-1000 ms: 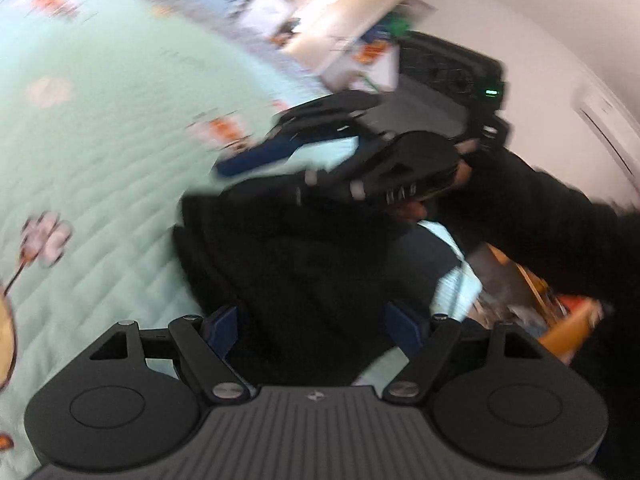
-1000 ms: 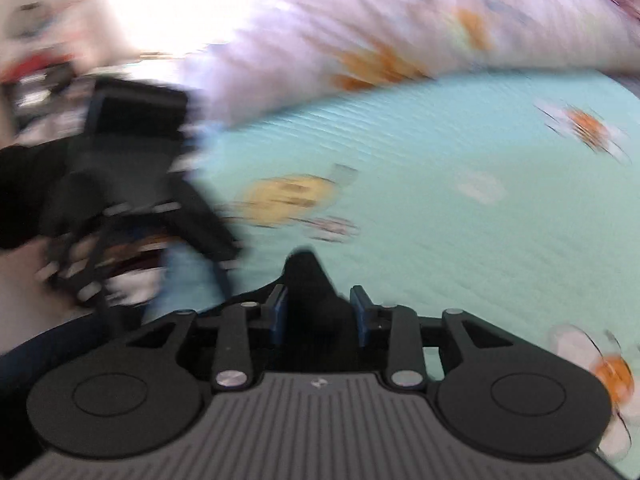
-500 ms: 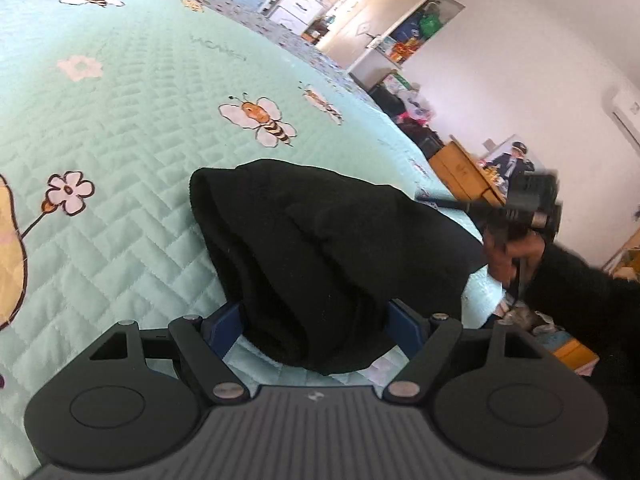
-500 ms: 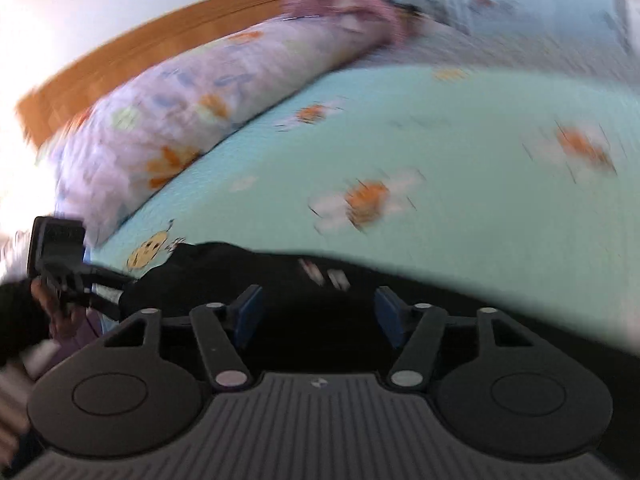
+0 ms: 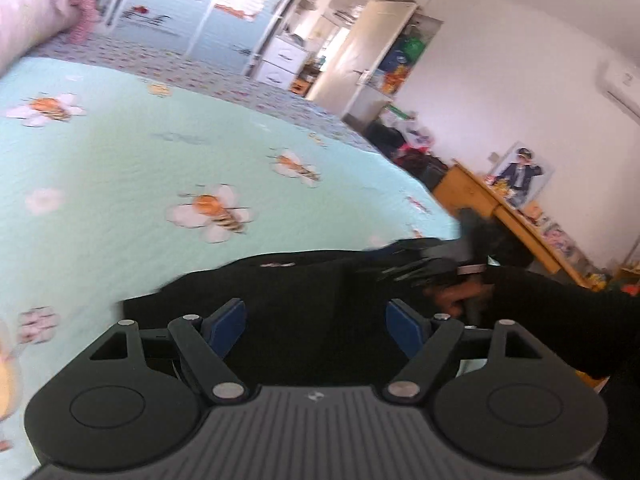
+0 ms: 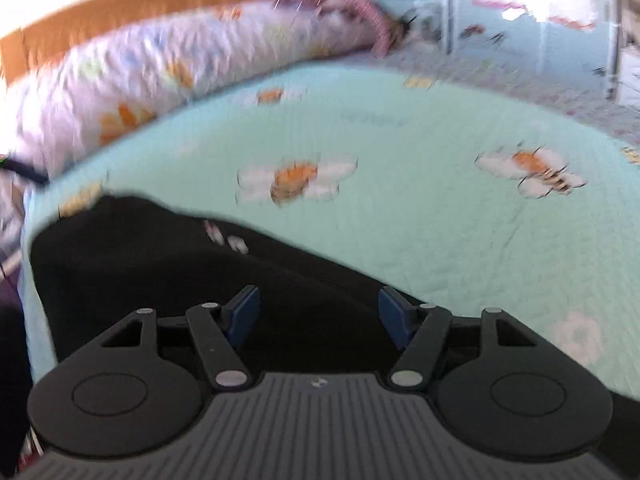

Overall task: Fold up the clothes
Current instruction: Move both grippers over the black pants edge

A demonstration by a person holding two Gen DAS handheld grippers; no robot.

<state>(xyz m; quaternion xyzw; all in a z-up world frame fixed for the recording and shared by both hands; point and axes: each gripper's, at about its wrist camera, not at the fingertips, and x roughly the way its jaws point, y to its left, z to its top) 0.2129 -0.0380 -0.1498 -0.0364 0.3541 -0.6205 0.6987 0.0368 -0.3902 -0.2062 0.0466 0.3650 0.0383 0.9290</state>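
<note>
A black garment (image 5: 304, 304) lies flat on the mint-green quilted bedspread (image 5: 120, 168) near the bed's edge. It also shows in the right wrist view (image 6: 168, 272), with a small white label (image 6: 226, 238) on top. My left gripper (image 5: 316, 326) is open, its blue pads wide apart just above the black cloth. My right gripper (image 6: 320, 314) is open too, over the same garment. In the left wrist view the right gripper (image 5: 424, 270) and the hand that holds it sit at the garment's right end.
A long floral pillow (image 6: 160, 68) lies along the wooden headboard (image 6: 120, 8). Beyond the bed are a wooden desk (image 5: 500, 212), an open wardrobe (image 5: 360, 60) and cluttered shelves. The bed's edge runs close by on the right in the left wrist view.
The garment was bunched up and raised; now it lies spread flat on the bedspread. My right gripper went from shut on the cloth to open. Both views are blurred by movement.
</note>
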